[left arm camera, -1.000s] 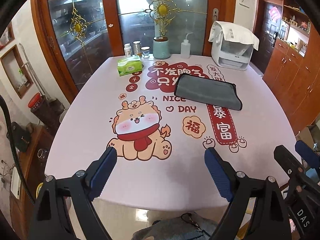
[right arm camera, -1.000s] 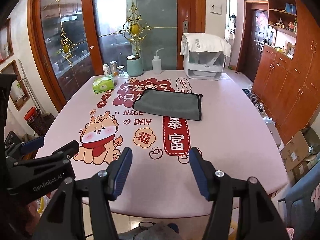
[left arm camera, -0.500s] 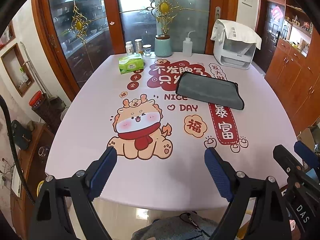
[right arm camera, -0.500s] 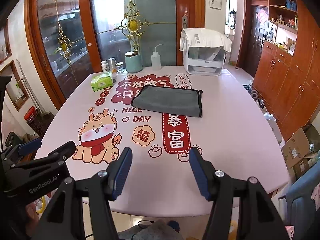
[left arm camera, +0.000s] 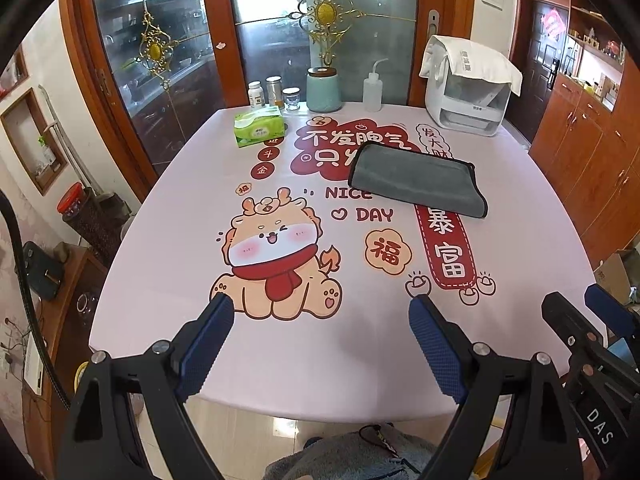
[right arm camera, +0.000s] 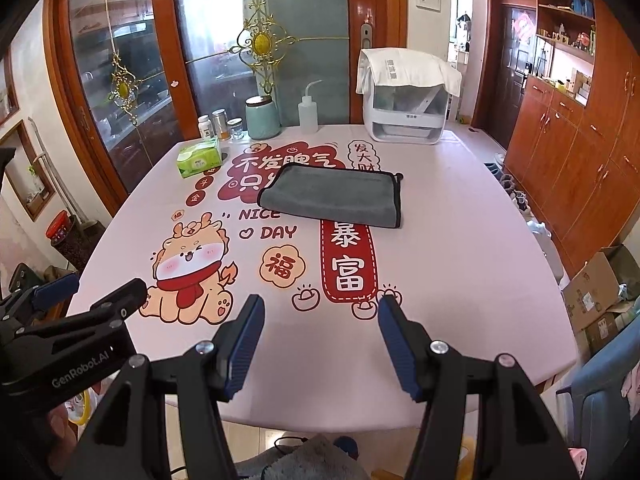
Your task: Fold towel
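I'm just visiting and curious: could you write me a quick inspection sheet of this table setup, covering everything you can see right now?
Surface: table under a pink cartoon-print cloth.
Job's things: grey towel lying flat, touched by neither gripper.
Clutter: green tissue pack, small jars, teal canister, squeeze bottle, white appliance at the far edge.
Grippers: left hand-held gripper and right hand-held gripper both open, holding nothing.
Cables: black cable at left edge.
Surroundings: glass doors, wooden cabinets, cardboard boxes.

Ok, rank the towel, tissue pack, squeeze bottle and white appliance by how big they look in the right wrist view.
1. towel
2. white appliance, farther back, so unsure against the towel
3. tissue pack
4. squeeze bottle
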The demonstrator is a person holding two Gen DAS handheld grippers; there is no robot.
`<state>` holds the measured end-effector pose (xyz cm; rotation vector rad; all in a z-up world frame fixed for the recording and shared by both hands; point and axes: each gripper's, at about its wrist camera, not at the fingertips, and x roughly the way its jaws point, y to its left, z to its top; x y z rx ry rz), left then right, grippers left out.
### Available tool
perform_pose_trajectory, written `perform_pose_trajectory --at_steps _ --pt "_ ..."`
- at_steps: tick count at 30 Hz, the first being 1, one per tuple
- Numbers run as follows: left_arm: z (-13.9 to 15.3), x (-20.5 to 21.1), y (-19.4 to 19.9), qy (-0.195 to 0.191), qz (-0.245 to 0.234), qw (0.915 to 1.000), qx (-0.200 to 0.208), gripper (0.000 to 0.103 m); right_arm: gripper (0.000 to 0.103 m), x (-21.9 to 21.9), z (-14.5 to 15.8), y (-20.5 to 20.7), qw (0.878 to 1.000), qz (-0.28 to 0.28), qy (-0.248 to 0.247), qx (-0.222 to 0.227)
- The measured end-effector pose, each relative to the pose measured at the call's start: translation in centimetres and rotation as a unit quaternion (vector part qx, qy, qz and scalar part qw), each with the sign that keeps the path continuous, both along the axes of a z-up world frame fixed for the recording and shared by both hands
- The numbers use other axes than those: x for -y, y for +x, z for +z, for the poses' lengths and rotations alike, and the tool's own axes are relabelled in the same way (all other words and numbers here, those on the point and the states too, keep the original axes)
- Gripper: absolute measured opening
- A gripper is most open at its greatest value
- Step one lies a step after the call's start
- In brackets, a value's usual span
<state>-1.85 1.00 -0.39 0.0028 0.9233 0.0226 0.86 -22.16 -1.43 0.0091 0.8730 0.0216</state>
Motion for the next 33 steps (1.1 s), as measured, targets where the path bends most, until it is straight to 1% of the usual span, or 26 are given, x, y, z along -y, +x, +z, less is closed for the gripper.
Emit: perform_pose_trajectory --at_steps 12,33 --pt "-0.3 0.0 0.4 -0.002 -0.003 0.9999 -0.010 0.089 0.060 -0.1 -0.3 0.4 1.000 -0.002 0.003 -0.004" --pt "-0.1 0.1 1.2 -0.001 -0.007 0.9999 -0.010 0.089 0.060 -0.2 -0.8 0.8 1.000 -0.004 0.006 -0.006"
